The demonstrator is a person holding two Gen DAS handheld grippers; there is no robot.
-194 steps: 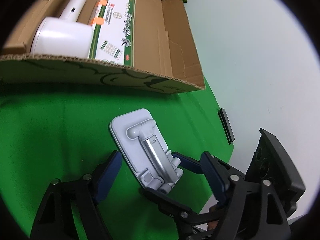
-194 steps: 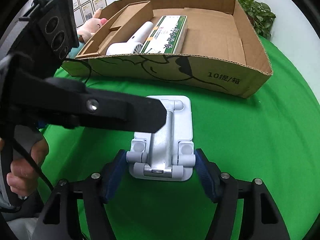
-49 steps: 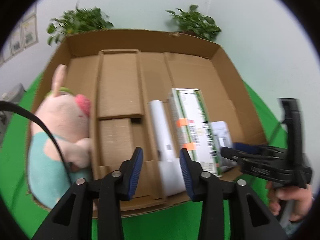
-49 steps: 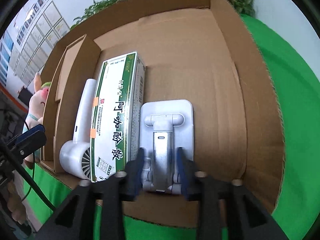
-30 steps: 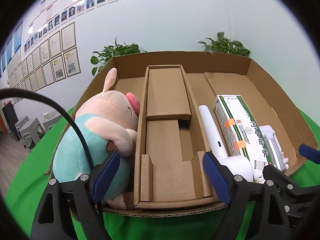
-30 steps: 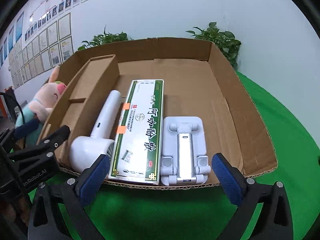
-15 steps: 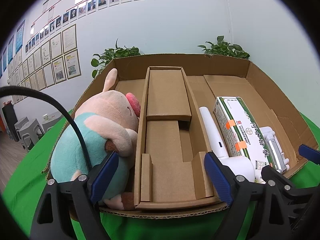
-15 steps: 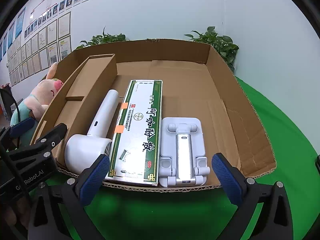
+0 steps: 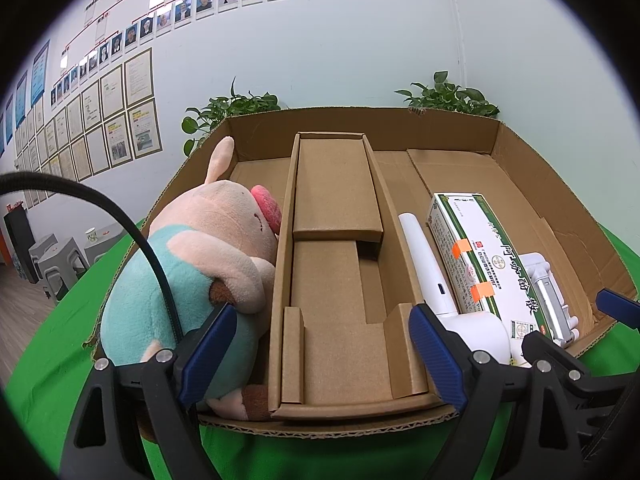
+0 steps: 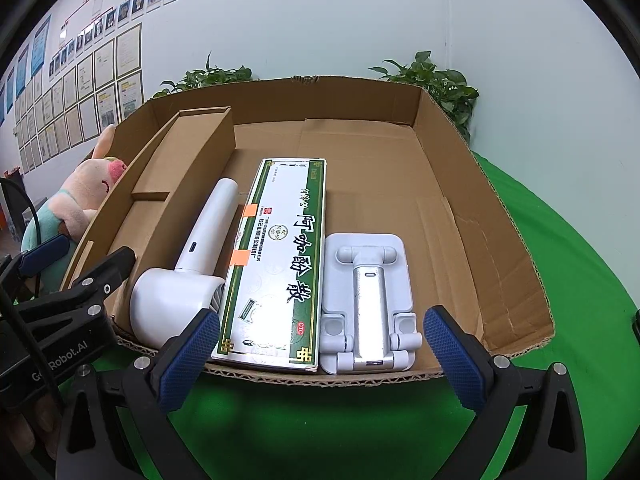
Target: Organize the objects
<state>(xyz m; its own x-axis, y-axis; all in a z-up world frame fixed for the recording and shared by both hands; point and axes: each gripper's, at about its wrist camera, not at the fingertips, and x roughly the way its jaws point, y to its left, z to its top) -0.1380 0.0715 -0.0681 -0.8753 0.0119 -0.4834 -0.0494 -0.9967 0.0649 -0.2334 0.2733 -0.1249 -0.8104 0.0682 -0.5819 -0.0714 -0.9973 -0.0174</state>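
A wide cardboard box [image 10: 516, 256] sits on a green cloth. Inside lie a white phone stand [image 10: 366, 300], a green and white carton [image 10: 284, 264] and a white hair dryer [image 10: 192, 268], side by side. A pink plush pig [image 9: 192, 276] fills the box's left compartment; it also shows in the right wrist view [image 10: 84, 200]. My right gripper [image 10: 320, 356] is open and empty at the box's near edge, in front of the stand. My left gripper [image 9: 320, 352] is open and empty in front of the cardboard insert [image 9: 336, 280].
The green cloth [image 10: 580, 280] covers the table around the box. Potted plants [image 10: 432, 80] stand behind the box against a white wall with framed papers. Grey stools [image 9: 60, 256] stand far left on the floor.
Both grippers stay open and almost still in front of the box over the last second. Before that, the right gripper let go of the phone stand in the box and drew back.
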